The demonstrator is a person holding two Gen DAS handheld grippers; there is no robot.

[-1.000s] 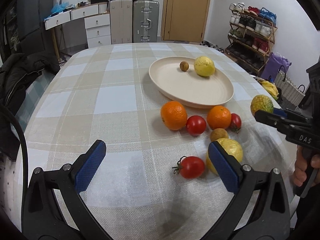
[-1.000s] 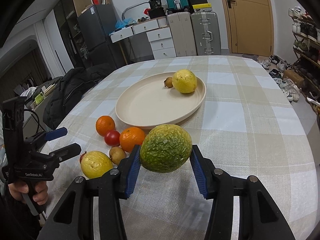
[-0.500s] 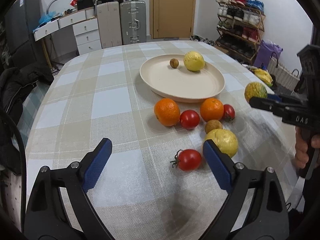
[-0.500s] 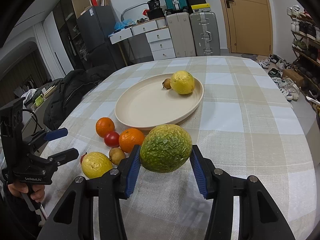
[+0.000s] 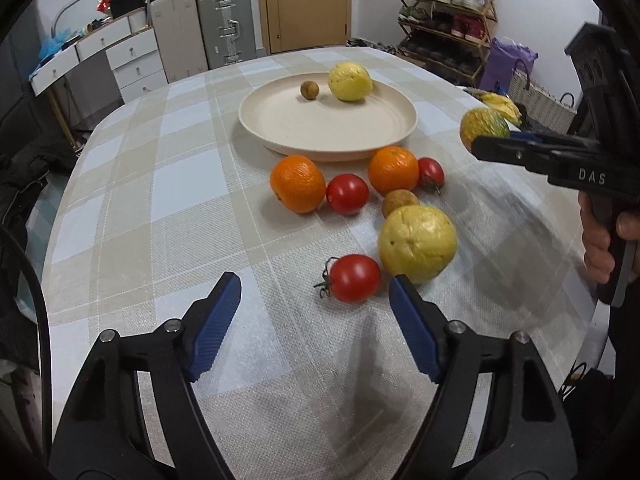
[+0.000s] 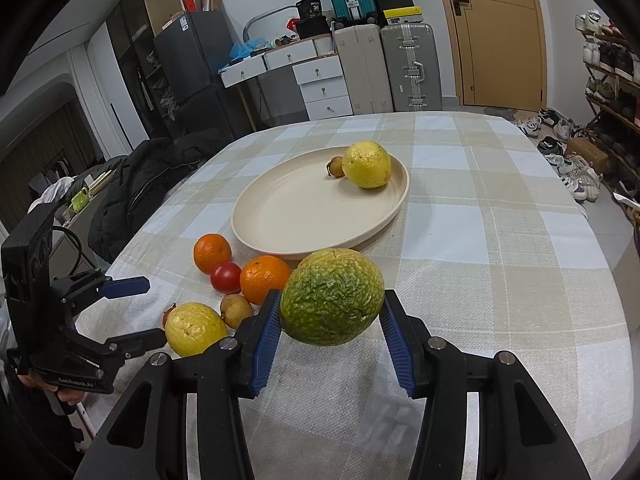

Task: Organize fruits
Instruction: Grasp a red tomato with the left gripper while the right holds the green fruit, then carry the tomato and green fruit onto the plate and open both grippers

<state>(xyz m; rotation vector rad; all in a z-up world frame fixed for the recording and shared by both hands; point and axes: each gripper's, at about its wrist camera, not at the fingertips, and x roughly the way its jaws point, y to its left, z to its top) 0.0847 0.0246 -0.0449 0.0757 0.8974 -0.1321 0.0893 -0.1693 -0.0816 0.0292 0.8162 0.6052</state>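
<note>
My right gripper (image 6: 330,318) is shut on a wrinkled green-yellow fruit (image 6: 331,297) and holds it above the cloth, near the cream plate (image 6: 304,220). The held fruit also shows in the left wrist view (image 5: 484,128). The plate (image 5: 280,128) holds a yellow fruit (image 5: 350,81) and a small brown fruit (image 5: 309,90). Two oranges (image 5: 297,183) (image 5: 393,169), three tomatoes (image 5: 347,193) (image 5: 430,172) (image 5: 354,278), a small brown fruit (image 5: 400,202) and a large yellow fruit (image 5: 417,243) lie in front of the plate. My left gripper (image 5: 315,308) is open and empty, just short of the nearest tomato.
The table has a checked cloth (image 5: 168,200). A dark jacket (image 6: 148,176) hangs at its left side. Suitcases (image 6: 412,68), white drawers (image 6: 324,84) and a door stand behind; a shoe rack (image 5: 444,20) and a basket (image 5: 536,100) are at the right.
My left gripper has moved toward the fruit cluster and lower, so the tomato and yellow fruit sit closer to its fingers. The right gripper holds the green fruit almost still.
</note>
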